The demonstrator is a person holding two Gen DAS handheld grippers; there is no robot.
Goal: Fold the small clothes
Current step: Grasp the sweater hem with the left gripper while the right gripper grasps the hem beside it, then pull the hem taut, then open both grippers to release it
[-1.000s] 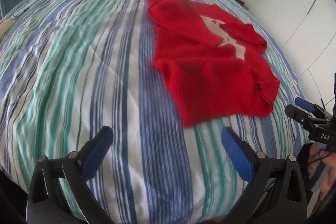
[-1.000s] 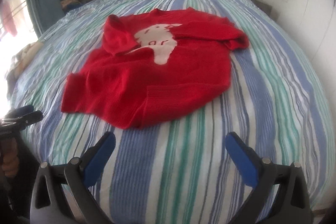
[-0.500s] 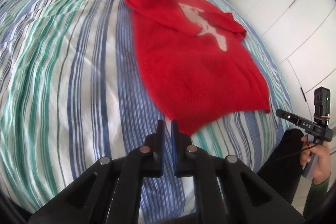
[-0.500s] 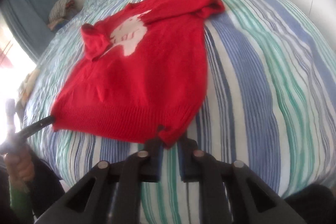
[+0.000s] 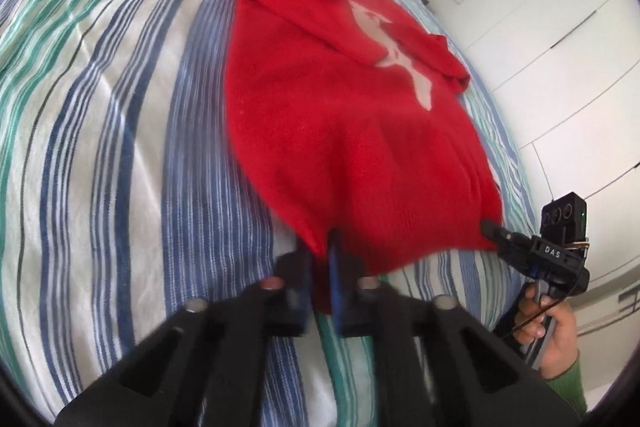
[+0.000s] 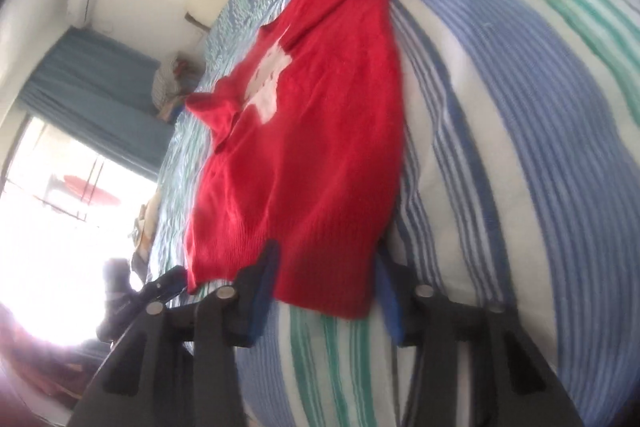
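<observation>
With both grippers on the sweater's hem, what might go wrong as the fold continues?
The left gripper pinches only the very corner of the hem of the red sweater, so the knit may slip out when lifted. The sleeves lie loosely across the chest and could slide off. The hem sags between it and the right gripper, so the fold may land crooked.

Striped bed (image 5: 120,107), white wardrobe doors (image 5: 560,27), teal curtain (image 6: 92,83), bright window (image 6: 48,227).

Only legible text: "DAS", white letters on the black body of the right gripper (image 5: 490,229), seen in the left wrist view. The sweater (image 5: 344,131) has a white motif, no readable letters. Right wrist view: nothing readable.
</observation>
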